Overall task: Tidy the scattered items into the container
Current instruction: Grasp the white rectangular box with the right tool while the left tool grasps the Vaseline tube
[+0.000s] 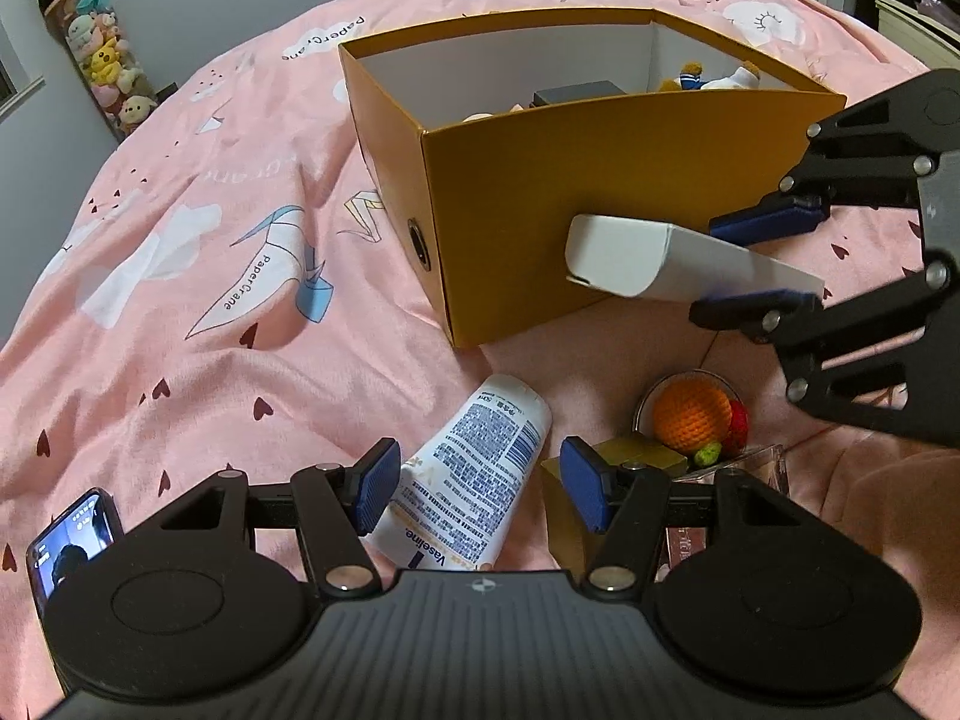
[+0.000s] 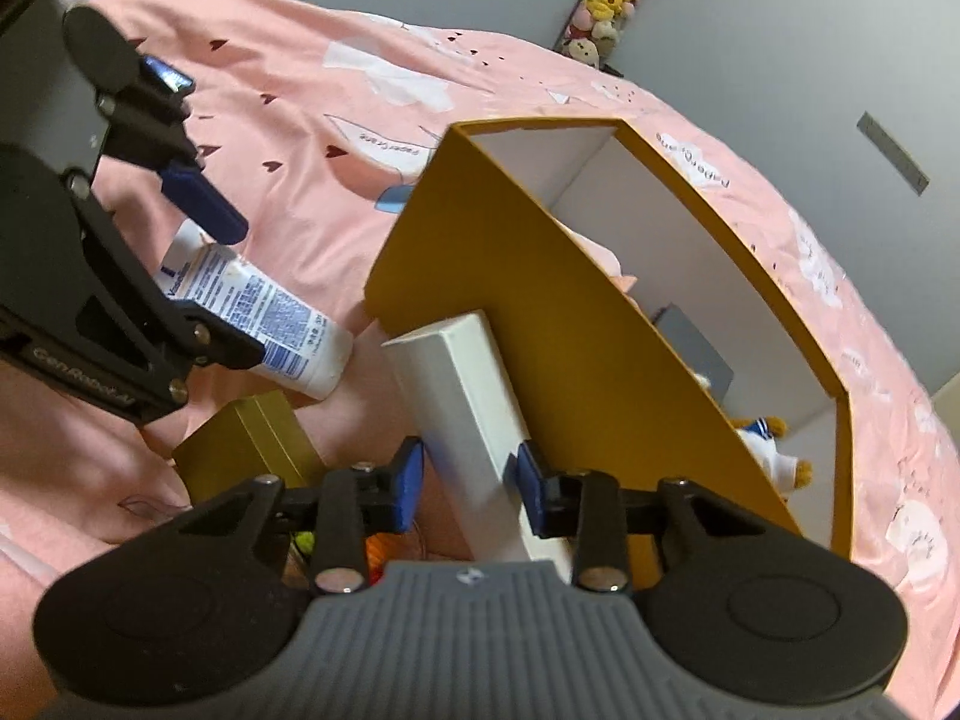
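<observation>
A bed (image 1: 180, 276) covered in a pink quilt printed with paper cranes, clouds and small hearts fills both views. On it stands the container, an open mustard-yellow cardboard box (image 1: 600, 192) with a white inside; a dark flat item, something pink and a small plush in a white and blue sailor outfit (image 2: 774, 456) already lie in it.

Just in front of the box's near wall, the right gripper (image 1: 759, 261) holds a long white carton (image 1: 654, 261) clear of the quilt, one blue finger on each long side pinching it near its rear end, its far end reaching toward the box wall.

The left gripper (image 1: 480, 492) hangs over the clutter nearer the camera with its fingers spread wide and nothing gripped. Between and below them lies a white Vaseline tube (image 1: 474, 480) flat on the quilt, its cap end pointing toward the box. To its right sits a gold rectangular box (image 2: 252, 444), then a round tin (image 1: 690, 402) holding an orange crocheted ball (image 1: 690, 417) with small red and green pieces beside it, and a clear plastic case (image 1: 756, 462). A phone (image 1: 69, 531) with a lit screen rests at the left gripper's left edge. Stuffed toys (image 1: 102, 54) hang in a column on the grey wall.
</observation>
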Demonstrator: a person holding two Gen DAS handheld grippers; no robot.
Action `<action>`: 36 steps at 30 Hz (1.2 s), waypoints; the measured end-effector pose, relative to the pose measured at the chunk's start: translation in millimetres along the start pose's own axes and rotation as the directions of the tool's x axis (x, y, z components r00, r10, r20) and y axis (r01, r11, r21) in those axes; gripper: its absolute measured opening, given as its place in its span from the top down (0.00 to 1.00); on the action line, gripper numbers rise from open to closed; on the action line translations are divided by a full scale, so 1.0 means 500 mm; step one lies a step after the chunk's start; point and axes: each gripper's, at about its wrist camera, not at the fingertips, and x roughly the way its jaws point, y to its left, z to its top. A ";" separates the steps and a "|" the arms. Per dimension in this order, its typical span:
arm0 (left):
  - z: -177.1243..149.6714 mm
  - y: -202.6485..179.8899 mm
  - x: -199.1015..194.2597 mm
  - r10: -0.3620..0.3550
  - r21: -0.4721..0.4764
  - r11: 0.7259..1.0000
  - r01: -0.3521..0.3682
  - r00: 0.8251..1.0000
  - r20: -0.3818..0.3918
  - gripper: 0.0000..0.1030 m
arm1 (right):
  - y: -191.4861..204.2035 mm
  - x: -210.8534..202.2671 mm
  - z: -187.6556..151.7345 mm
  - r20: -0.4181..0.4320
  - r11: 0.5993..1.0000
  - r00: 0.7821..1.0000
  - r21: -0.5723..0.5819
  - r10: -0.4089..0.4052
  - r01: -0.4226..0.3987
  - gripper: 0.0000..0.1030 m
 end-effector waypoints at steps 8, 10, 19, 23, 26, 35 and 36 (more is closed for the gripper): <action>0.000 0.007 -0.001 0.011 0.001 1.000 -0.011 1.000 0.002 0.32 | 0.035 0.047 -0.010 -0.009 0.997 1.000 -0.079 0.011 -0.012 0.60; 0.000 0.008 -0.001 0.012 0.000 1.000 -0.012 1.000 0.003 0.32 | 0.046 0.064 -0.011 -0.016 0.995 1.000 -0.103 0.011 -0.012 0.57; -0.002 0.005 -0.001 0.015 0.017 1.000 -0.015 1.000 0.009 0.32 | 0.073 0.120 -0.026 -0.032 0.984 0.996 -0.163 -0.078 0.072 0.54; -0.003 0.007 -0.006 0.010 0.047 0.999 -0.011 0.999 0.035 0.32 | 0.059 0.086 -0.019 -0.012 0.987 0.996 -0.138 -0.087 0.084 0.61; -0.005 0.006 -0.009 0.008 0.094 0.995 -0.013 0.999 0.046 0.32 | 0.039 0.049 -0.014 0.007 0.990 0.995 -0.106 -0.096 0.097 0.65; -0.016 -0.038 0.015 0.098 0.302 0.948 -0.099 0.995 0.022 0.32 | -0.040 -0.056 -0.028 0.001 0.995 0.997 0.067 -0.073 0.073 0.71; -0.017 -0.041 0.020 0.112 0.316 0.942 -0.111 0.994 0.017 0.32 | -0.043 -0.070 -0.038 0.000 0.994 0.998 0.087 -0.061 0.061 0.71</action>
